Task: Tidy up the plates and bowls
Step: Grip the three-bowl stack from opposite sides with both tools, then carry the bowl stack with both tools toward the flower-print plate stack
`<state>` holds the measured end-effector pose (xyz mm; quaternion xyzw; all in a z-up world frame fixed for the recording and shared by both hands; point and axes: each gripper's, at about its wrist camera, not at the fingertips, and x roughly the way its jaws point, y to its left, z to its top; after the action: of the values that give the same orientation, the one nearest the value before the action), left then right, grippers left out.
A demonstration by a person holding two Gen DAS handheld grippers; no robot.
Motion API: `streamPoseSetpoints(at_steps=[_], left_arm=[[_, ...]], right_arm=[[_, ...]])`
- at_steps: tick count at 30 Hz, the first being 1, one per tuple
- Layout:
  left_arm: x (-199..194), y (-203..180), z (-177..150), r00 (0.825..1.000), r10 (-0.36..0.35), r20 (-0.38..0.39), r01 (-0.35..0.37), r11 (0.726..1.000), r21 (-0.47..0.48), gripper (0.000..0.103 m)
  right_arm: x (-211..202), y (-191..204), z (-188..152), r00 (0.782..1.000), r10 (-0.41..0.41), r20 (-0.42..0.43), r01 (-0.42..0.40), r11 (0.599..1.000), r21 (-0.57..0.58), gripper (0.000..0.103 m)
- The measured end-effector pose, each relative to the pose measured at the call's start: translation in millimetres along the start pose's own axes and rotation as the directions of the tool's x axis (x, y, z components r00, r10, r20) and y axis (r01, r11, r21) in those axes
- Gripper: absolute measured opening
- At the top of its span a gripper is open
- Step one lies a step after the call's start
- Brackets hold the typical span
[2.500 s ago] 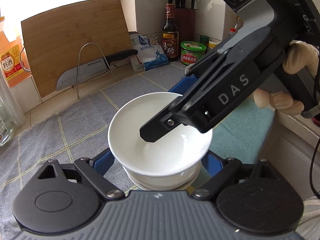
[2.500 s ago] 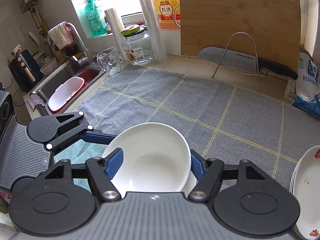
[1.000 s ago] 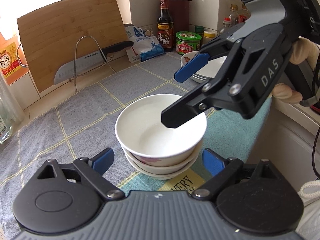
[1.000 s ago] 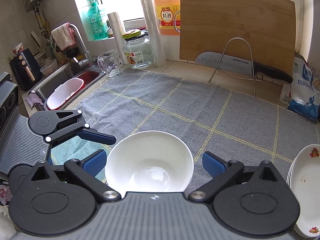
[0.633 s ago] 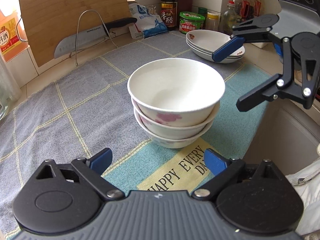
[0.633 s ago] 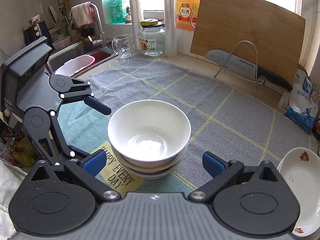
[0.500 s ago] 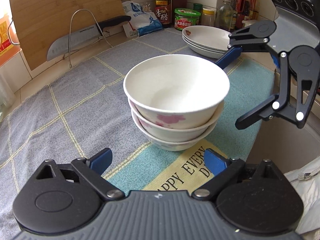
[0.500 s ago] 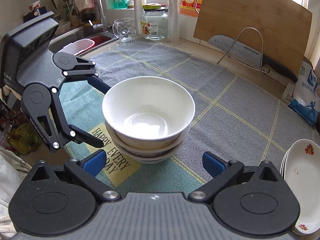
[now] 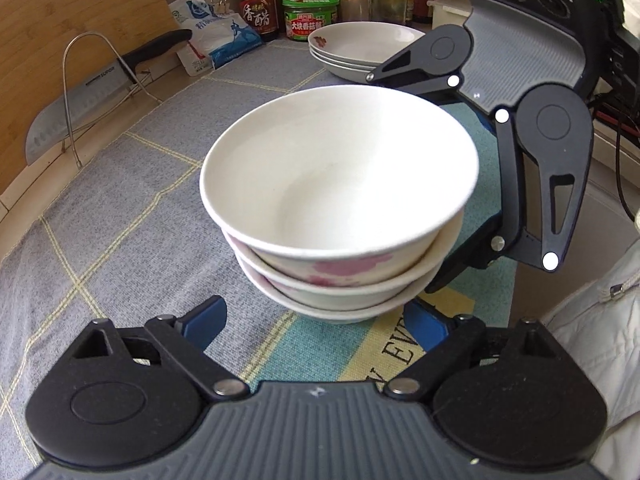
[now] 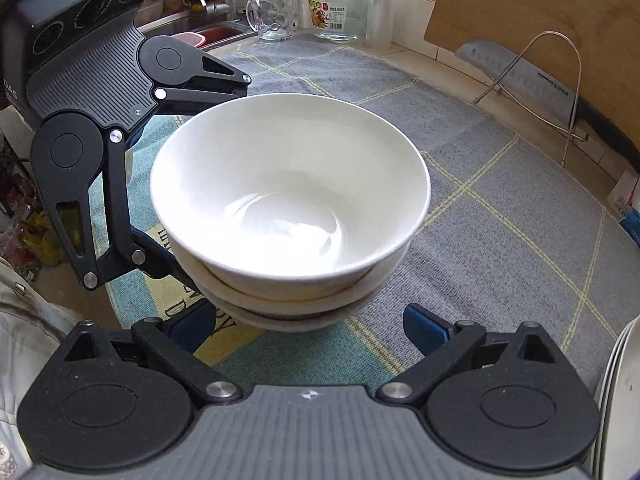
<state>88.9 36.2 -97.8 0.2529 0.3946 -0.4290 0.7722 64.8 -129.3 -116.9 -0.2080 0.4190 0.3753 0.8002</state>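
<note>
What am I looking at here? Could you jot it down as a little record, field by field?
Setting: kitchen counter covered by a grey checked cloth
Main things: stack of three white bowls, nested, standing on the cloth
Other crockery: stack of plates further back, near the bottles
Left gripper: low at the base of the bowls, one finger on each side, jaws closing, pads not touching
Right gripper: same from the opposite side, jaws closing, not touching
Background: knife on a wire rack, against a wooden cutting board

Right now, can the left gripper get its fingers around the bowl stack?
Probably yes. The left gripper sits low at the foot of the bowl stack, jaws closing but not yet pressing on it. The right gripper flanks the stack from the other side without blocking that approach.
</note>
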Motion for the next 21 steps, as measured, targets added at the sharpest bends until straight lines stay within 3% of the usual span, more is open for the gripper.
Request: streamPoseSetpoints(at_steps=[10, 21], left_arm=[[-1.0, 10.8, 8.0, 0.995, -0.097, 0.001, 0.097, 0.993, 0.066, 0.087], [-2.7, 11.4, 8.3, 0.989, -0.145, -0.003, 0.144, 0.983, 0.115, 0.081]], right_arm=[[-1.8, -3.2, 12.9, 0.998, 0.055, -0.006, -0.055, 0.996, -0.066, 0.096], [-0.9, -2.4, 16.3, 0.997, 0.065, -0.03, -0.068, 0.994, -0.087, 0.087]])
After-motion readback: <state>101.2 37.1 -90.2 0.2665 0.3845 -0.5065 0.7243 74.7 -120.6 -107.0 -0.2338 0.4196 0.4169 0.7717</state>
